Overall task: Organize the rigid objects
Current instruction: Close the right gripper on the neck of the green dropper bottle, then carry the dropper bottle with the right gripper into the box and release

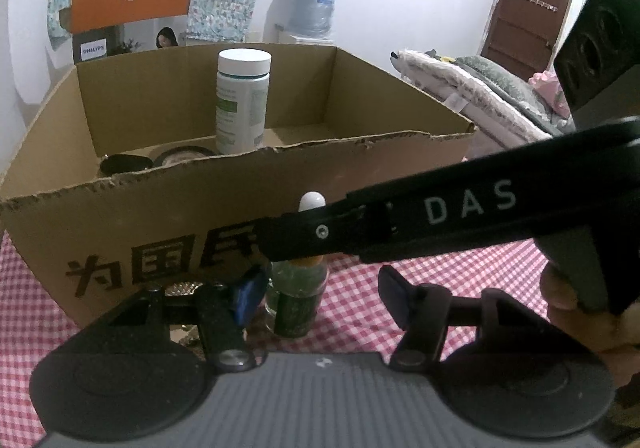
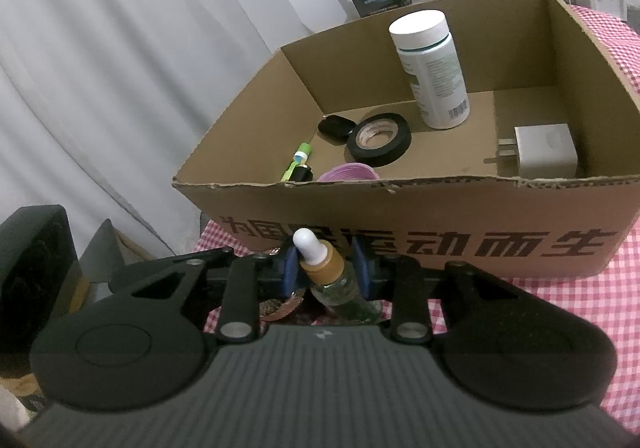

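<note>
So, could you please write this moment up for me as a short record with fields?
surface: red and white checked cloth
container: open cardboard box
in box: white-capped bottle upright, black tape roll, white charger, green marker, small black case, purple item
outside box: dropper bottle, in front of the box
right gripper: pads either side of the dropper bottle's neck, seemingly gripping
left gripper: open, dropper bottle between its fingers
</note>
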Demonstrator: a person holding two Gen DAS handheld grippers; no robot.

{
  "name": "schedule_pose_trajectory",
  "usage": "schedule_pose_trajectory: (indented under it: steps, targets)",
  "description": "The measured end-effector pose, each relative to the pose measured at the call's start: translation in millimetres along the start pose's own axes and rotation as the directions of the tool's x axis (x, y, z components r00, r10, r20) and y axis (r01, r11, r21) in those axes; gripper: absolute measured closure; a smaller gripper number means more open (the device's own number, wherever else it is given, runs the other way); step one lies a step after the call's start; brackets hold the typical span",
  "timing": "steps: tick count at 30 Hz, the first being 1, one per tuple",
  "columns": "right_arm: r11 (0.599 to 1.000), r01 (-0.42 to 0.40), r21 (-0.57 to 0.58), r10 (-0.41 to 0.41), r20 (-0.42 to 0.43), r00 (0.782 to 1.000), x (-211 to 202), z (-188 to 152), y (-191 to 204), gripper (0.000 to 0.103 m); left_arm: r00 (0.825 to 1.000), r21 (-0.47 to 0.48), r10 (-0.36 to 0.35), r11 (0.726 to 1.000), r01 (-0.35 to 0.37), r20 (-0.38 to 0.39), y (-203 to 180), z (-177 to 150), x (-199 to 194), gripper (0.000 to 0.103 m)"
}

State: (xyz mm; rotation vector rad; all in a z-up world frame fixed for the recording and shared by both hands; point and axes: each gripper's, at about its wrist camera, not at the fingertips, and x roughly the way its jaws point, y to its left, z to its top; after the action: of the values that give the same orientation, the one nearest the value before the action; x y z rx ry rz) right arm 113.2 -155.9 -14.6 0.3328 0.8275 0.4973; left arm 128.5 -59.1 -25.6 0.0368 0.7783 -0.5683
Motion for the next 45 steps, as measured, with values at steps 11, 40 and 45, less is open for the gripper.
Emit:
schedule_pose_trajectory:
  steps: [11, 40, 45]
  targets:
    - [1.000, 0.027, 0.006, -0.027, 0.009, 1.000, -15.3, -6.1, -9.6, 0.076, 0.999, 0.014, -0.030, 0.999, 0.029, 0.012, -13.9, -5.5, 4.4, 0.041]
    - [0.989, 0.081, -0.122, -0.079, 0.022, 0.997, -28.3, -7.5, 12.4, 0.083, 0.993, 0.154, 0.085, 0.983, -0.097, 0.078, -37.6, -17.7, 2.3, 0.070]
    - [0.982, 0.072, -0.177, -0.060, 0.072, 0.996, -54.6, 0.8, 32.1, 0.083, 0.986, 0.171, 0.084, 0.979, -0.109, 0.145, -46.3, -6.1, -27.4, 0.070]
